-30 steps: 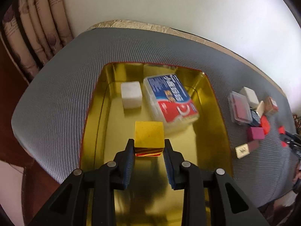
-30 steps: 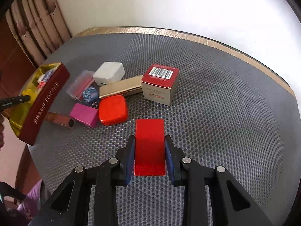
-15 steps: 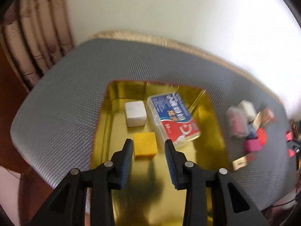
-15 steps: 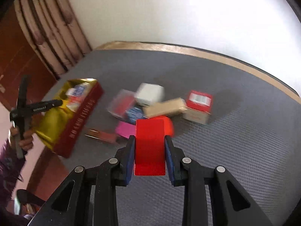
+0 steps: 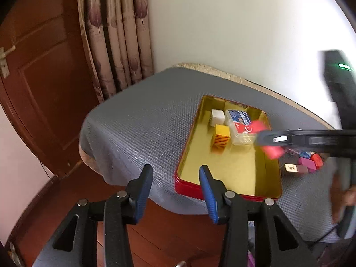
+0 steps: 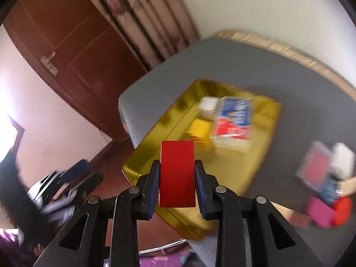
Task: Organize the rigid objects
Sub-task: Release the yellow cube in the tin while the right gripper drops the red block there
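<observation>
Right gripper [image 6: 177, 174]: pinching the red block [image 6: 177, 173], long axis pointing up-frame.
Gold tin [image 6: 255, 173]: directly behind the block, centre frame.
Left gripper [image 5: 175, 179]: empty, jaws opening, lower centre.

My left gripper [image 5: 175, 178] angles downward with its jaws opening and nothing between its blue pads, while my right gripper [image 6: 177, 173] also tilts down, its pads clamped on both sides of the red block [image 6: 177, 173] that juts out past its fingertips.
</observation>
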`<state>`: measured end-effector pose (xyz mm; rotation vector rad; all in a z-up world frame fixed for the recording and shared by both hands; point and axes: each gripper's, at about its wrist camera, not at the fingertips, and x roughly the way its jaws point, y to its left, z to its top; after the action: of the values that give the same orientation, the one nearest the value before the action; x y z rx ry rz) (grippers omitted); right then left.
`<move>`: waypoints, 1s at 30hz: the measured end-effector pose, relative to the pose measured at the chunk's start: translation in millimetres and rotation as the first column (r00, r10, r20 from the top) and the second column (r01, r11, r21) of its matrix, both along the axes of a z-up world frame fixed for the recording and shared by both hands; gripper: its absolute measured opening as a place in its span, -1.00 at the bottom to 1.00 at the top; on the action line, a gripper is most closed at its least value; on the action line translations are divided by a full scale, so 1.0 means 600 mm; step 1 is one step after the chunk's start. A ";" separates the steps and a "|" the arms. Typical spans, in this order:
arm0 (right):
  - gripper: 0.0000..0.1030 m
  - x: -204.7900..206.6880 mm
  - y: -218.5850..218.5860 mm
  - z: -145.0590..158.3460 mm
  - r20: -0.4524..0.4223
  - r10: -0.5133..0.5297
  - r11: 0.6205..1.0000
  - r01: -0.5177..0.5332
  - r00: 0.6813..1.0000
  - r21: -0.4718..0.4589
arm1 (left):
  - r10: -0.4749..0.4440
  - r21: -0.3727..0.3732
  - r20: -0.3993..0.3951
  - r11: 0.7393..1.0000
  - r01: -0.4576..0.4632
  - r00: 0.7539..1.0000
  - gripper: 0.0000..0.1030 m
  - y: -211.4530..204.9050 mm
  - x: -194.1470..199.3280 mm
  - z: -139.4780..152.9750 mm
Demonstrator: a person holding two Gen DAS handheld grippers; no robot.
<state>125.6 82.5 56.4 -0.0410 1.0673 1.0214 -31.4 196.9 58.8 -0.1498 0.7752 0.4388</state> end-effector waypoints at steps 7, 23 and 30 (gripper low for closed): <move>-0.48 0.024 0.101 -0.062 -0.074 -0.027 0.996 0.021 0.997 -0.086 | -0.019 -0.043 0.029 0.999 0.020 0.999 -0.10 0.019 -0.005 -0.004; -0.07 0.039 0.042 -0.044 -0.128 -0.197 0.964 0.216 0.972 0.156 | -0.054 -0.035 0.019 0.998 0.054 0.998 -0.10 0.000 -0.004 -0.008; 0.13 -0.042 -0.202 -0.069 0.134 -0.323 0.946 0.316 0.937 0.073 | -0.239 -0.032 0.018 0.970 0.240 0.971 -0.10 -0.055 -0.004 -0.006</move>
<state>100.5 -38.6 15.2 0.0964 0.8802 0.7376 -33.9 163.7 55.1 -0.0889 0.7760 0.1955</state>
